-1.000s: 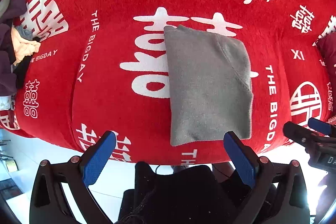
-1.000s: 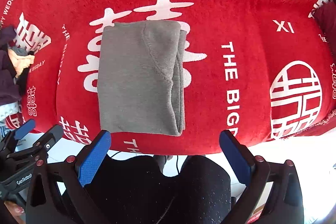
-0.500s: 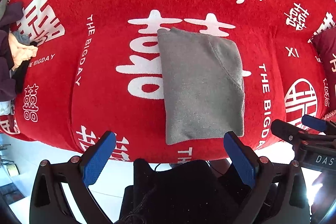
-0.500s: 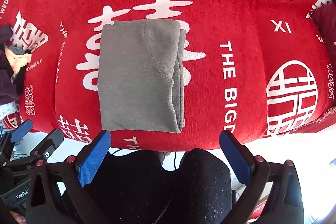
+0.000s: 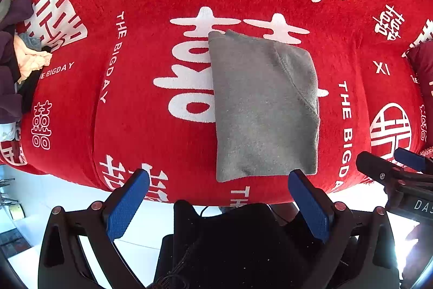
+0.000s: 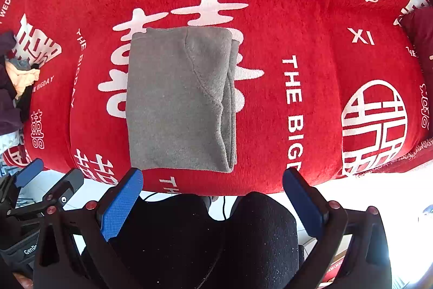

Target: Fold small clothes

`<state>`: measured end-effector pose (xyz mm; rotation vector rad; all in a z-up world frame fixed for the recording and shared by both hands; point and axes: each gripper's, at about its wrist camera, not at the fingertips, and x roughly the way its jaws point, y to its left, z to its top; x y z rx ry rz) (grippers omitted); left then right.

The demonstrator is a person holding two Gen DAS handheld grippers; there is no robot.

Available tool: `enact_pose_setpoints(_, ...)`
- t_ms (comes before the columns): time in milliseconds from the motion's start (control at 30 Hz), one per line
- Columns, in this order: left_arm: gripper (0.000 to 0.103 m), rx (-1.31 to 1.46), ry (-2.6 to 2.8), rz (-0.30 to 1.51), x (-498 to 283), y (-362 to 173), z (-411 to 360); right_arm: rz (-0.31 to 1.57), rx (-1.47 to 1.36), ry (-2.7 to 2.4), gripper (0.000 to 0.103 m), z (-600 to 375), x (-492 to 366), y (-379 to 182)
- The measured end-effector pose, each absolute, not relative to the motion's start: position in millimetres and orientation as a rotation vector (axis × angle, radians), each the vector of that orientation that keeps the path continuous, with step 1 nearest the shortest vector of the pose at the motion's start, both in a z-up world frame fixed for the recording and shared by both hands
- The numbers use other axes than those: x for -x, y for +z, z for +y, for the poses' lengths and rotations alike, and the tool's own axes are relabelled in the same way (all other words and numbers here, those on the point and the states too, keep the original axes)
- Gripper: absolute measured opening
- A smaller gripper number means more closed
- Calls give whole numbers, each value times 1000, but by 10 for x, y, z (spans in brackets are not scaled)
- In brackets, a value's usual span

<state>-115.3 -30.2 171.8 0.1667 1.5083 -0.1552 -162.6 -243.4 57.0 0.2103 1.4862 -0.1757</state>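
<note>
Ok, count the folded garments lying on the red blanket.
1: the grey garment lies folded mid-blanket, before both open grippers. The clothes pile at the left edge is unfolded; it may hide more.

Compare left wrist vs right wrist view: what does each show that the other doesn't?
Left wrist only: the right gripper at its right edge, and the open left gripper up close.
Right wrist only: the folded grey fleece garment's stacked layers along its right edge, and the open right gripper up close.
Both: the garment lying flat on the red blanket with white lettering, and a pile of unfolded clothes at left.
</note>
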Motion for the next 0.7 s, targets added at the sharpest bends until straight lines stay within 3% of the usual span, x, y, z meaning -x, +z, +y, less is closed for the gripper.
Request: enact_pose_setpoints(700,103,-185,-166,1507,1168,1729,-324,1483,-211,-180,103,-2469,1615,586)
